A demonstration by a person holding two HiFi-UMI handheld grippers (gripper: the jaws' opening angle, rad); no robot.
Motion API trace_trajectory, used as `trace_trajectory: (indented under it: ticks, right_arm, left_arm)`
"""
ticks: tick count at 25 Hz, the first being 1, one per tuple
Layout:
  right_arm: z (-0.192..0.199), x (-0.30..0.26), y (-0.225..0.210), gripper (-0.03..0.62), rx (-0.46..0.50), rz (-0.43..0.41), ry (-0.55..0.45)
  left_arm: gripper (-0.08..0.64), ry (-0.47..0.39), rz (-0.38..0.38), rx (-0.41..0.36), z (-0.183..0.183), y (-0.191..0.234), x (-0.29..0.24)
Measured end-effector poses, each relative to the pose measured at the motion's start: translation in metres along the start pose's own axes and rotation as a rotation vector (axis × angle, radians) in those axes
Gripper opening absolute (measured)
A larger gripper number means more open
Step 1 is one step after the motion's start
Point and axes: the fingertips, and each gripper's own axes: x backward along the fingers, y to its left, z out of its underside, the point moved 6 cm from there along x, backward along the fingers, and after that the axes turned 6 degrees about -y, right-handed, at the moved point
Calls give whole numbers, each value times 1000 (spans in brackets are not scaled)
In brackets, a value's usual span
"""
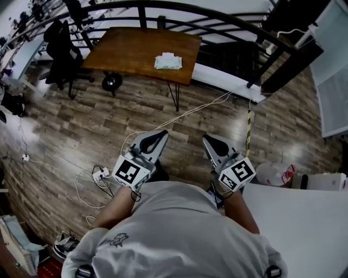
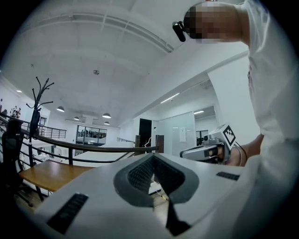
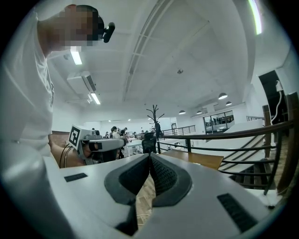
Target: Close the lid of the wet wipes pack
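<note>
The wipes pack (image 1: 167,61) lies toward the right end of the table's (image 1: 125,49) near edge, well apart from the left gripper (image 1: 161,133) and right gripper (image 1: 207,139), both closed on nothing. It seems best to walk up square to that edge, then press it shut with one closed tip

A brown rectangular wooden table (image 1: 136,51) on thin black legs stands at eleven o'clock on the grey-brown plank floor (image 1: 70,125). A black office chair (image 1: 61,49) sits just beside it at ten o'clock. A curved black metal railing (image 1: 142,16) runs along twelve o'clock. A white power strip (image 1: 101,174) with loose white cables lies at eight o'clock.
</note>
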Motion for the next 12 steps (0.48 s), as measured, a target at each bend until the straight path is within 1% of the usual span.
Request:
trace_trajectory:
  ticks: [5, 9, 12]
  right_arm:
    - [-11, -49, -11, 34, -2, 12, -15]
    - [-24, -90, -16, 34, 5, 27, -22]
    - [-27, -122, -19, 34, 11, 35, -29]
  left_arm:
    - [12, -7, 35, 1, -7, 49, -8]
    - [12, -10, 52, -9, -19, 92, -9]
    - [14, -4, 63, -3, -23, 127, -7]
